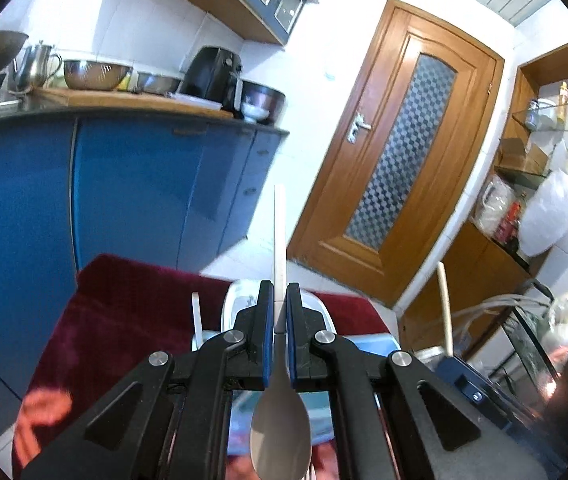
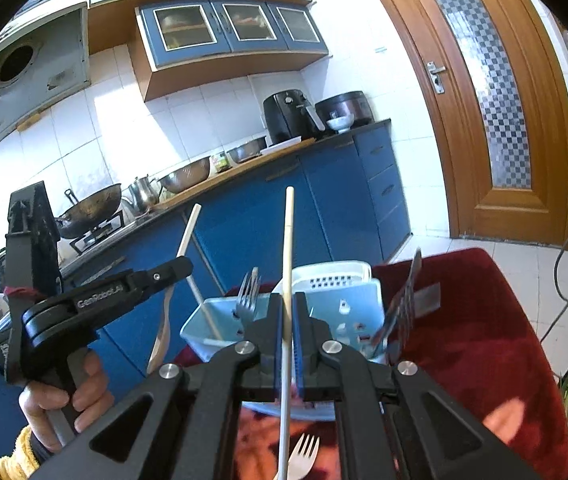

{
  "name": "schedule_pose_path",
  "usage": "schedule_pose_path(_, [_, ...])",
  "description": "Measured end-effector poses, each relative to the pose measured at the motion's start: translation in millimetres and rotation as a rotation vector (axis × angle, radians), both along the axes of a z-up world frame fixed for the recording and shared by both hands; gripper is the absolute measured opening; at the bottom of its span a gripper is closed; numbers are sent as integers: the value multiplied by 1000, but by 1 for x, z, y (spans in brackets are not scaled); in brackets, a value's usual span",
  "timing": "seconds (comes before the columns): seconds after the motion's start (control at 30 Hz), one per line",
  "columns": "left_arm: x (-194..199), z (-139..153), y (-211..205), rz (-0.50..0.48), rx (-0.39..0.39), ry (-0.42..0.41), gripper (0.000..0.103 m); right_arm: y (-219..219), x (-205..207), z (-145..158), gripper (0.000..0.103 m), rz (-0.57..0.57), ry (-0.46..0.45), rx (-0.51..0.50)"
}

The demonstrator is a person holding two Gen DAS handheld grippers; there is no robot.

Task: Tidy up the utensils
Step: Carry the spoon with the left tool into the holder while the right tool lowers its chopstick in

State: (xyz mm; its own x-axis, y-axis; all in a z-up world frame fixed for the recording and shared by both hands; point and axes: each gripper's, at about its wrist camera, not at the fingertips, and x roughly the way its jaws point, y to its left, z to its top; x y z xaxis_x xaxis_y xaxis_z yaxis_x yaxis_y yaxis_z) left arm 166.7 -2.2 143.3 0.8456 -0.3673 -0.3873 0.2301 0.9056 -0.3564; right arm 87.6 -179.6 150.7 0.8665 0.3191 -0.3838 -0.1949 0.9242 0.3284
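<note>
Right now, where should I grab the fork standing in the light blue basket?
Best bet: pinch the fork at its neck just under the tines, coming down from above. It stands tines-up in the light blue basket, its handle sunk inside, so only the top is free.

Both grippers: black plastic linkage arms, triangular cut-outs, round silver pivot bolts at the joints. Left gripper (image 1: 280, 322) has black fingers with blue pads (image 1: 269, 344) on the inner faces; small screw visible on a black block at its right side. Right gripper (image 2: 289, 334) same build, blue ribbed pads. Left unit seen side-on from the right wrist view: pistol-style black handle, white "GenRobot.AI" lettering on the body. Left hand (image 2: 64, 400) wraps the handle; fuzzy yellow sleeve (image 2: 16, 462) at the wrist.
</note>
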Motion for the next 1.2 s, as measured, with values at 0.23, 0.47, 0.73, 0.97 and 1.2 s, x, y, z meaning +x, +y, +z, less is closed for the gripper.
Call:
schedule_pose_path(0.23, [29, -7, -4, 77, 27, -90, 4, 0, 22, 3, 6, -32, -47, -7])
schedule_pose_path(0.47, [43, -28, -7, 159, 71, -152, 4, 2, 43, 0, 6, -84, -93, -32])
schedule_pose_path(0.73, [42, -45, -12, 217, 144, -222, 4, 5, 67, -4, 6, -172, -144, -79])
schedule_pose_path(0.97, [33, -57, -19, 266, 192, -278, 4, 16, 75, -12, 6, -230, -204, -183])
schedule_pose_path(1.2, [25, -63, -26, 274, 206, -282, 4, 21, 69, -13, 6, -225, -251, -239])
